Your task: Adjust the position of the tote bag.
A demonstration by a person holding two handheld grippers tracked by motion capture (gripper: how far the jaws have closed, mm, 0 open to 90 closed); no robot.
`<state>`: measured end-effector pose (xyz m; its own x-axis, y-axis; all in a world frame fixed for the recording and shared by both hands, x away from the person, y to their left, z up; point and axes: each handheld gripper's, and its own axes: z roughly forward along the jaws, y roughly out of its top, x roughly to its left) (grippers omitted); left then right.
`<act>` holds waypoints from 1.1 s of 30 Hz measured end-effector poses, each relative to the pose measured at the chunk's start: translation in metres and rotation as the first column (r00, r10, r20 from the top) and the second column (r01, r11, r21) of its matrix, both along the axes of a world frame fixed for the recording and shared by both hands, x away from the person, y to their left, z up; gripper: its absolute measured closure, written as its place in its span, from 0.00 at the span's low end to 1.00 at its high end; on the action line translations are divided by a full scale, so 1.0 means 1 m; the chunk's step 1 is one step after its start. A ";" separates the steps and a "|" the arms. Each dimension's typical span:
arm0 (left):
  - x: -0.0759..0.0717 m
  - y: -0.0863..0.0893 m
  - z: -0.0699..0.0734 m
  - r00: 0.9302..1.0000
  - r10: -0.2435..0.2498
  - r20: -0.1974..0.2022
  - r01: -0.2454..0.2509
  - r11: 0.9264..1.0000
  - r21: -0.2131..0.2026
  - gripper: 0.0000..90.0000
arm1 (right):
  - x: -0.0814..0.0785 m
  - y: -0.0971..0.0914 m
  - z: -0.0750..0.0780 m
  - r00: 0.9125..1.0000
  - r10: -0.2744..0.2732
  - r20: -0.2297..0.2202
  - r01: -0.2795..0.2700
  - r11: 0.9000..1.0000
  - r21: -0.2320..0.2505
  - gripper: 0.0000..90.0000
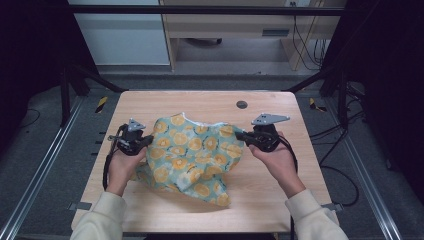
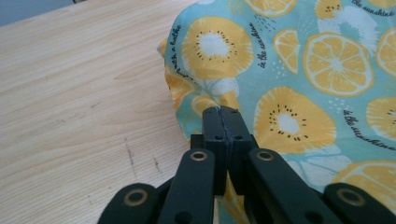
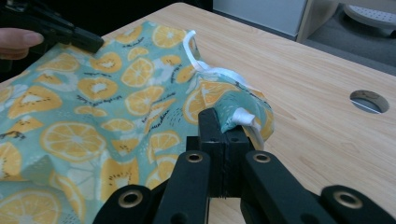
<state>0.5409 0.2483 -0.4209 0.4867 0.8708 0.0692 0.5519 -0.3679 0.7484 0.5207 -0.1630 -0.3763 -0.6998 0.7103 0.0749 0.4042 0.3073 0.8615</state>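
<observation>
A teal cloth (image 1: pixel 192 152) printed with orange and kiwi slices lies bunched in the middle of the wooden table (image 1: pixel 210 102), partly lifted between my two grippers. My left gripper (image 1: pixel 148 140) is shut on the cloth's left edge; in the left gripper view its jaws (image 2: pixel 223 112) pinch a fold of the cloth (image 2: pixel 299 70). My right gripper (image 1: pixel 239 135) is shut on the cloth's right edge. In the right gripper view the jaws (image 3: pixel 224 123) clamp a corner with white trim (image 3: pixel 243 116). The cloth (image 3: pixel 107 98) stretches from there to the left gripper (image 3: pixel 93 44).
A round grommet hole (image 1: pixel 241 104) sits in the table behind the cloth, also the hole (image 3: pixel 369 101) to the right in the right gripper view. Black frame rails run along both sides of the table. Furniture and cables stand beyond the far edge.
</observation>
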 end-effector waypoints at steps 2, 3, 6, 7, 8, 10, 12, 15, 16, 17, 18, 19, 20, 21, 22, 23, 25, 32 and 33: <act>-0.002 0.000 0.002 1.000 0.000 0.005 0.000 1.000 0.003 1.00 | 0.000 -0.002 0.002 1.000 -0.002 0.004 0.002 1.000 -0.006 1.00; -0.002 0.000 0.004 1.000 -0.002 0.009 0.002 1.000 0.006 1.00 | 0.001 -0.003 0.003 1.000 -0.003 0.009 0.003 1.000 -0.008 1.00; -0.003 0.001 0.006 1.000 -0.001 0.016 0.001 1.000 0.005 1.00 | 0.001 -0.006 0.005 1.000 -0.007 0.019 0.007 1.000 -0.016 1.00; -0.003 0.002 0.007 1.000 0.000 0.019 0.000 1.000 0.000 1.00 | 0.002 -0.006 0.005 1.000 -0.011 0.018 0.012 1.000 -0.014 1.00; -0.004 0.002 0.008 1.000 -0.001 0.019 0.001 1.000 0.001 1.00 | 0.002 -0.007 0.006 1.000 -0.015 0.018 0.015 1.000 -0.016 1.00; -0.005 0.002 0.008 1.000 -0.005 0.019 0.005 1.000 0.006 1.00 | 0.003 -0.010 0.006 1.000 -0.021 0.019 0.021 1.000 -0.017 1.00; -0.006 0.002 0.009 1.000 -0.007 0.023 0.006 1.000 0.005 1.00 | 0.003 -0.012 0.007 0.999 -0.029 0.022 0.029 0.999 -0.015 1.00; -0.007 0.003 0.011 1.000 -0.012 0.029 0.012 1.000 0.001 1.00 | 0.004 -0.014 0.007 0.999 -0.030 0.025 0.031 0.999 -0.013 1.00; -0.008 0.003 0.012 0.999 -0.014 0.029 0.014 1.000 0.003 1.00 | 0.004 -0.014 0.007 0.999 -0.034 0.023 0.034 0.999 -0.016 1.00; -0.008 0.004 0.013 0.999 -0.017 0.030 0.017 1.000 0.005 1.00 | 0.005 -0.014 0.007 0.999 -0.036 0.023 0.037 0.999 -0.018 1.00; -0.009 0.004 0.013 0.999 -0.016 0.035 0.016 1.000 0.000 1.00 | 0.006 -0.014 0.007 0.999 -0.035 0.024 0.035 0.999 -0.020 1.00; -0.009 0.005 0.014 0.999 -0.018 0.035 0.018 1.000 0.000 1.00 | 0.006 -0.014 0.007 0.999 -0.038 0.024 0.038 0.999 -0.022 1.00; -0.010 0.005 0.015 0.999 -0.020 0.035 0.020 1.000 0.002 1.00 | 0.006 -0.014 0.007 0.999 -0.041 0.023 0.042 0.999 -0.021 1.00; -0.011 0.006 0.015 0.999 -0.021 0.037 0.021 1.000 0.005 1.00 | 0.007 -0.014 0.007 0.999 -0.039 0.025 0.039 0.999 -0.025 1.00; -0.012 0.007 0.015 0.999 -0.023 0.037 0.023 1.000 0.005 1.00 | 0.007 -0.013 0.007 0.999 -0.041 0.025 0.041 0.999 -0.028 1.00; -0.013 0.007 0.015 0.999 -0.023 0.039 0.023 1.000 0.004 1.00 | 0.007 -0.012 0.008 0.999 -0.041 0.024 0.042 0.999 -0.034 1.00; -0.015 0.010 0.017 0.999 -0.024 0.046 0.024 1.000 0.000 1.00 | 0.008 -0.011 0.007 0.999 -0.041 0.023 0.042 0.998 -0.041 1.00; -0.028 0.010 0.023 0.995 -0.020 0.100 0.021 1.000 -0.013 1.00 | 0.004 -0.010 0.011 0.998 -0.042 0.046 0.044 0.998 -0.044 1.00; -0.031 0.009 0.026 0.993 -0.019 0.115 0.022 1.000 -0.017 1.00 | 0.002 -0.011 0.012 0.998 -0.040 0.052 0.042 0.998 -0.043 1.00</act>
<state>0.5099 0.2577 -0.3953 0.4943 0.8623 0.1098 0.4547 -0.3642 0.8128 0.5228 -0.1738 -0.3639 -0.6725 0.7401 0.0080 0.3727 0.3293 0.8676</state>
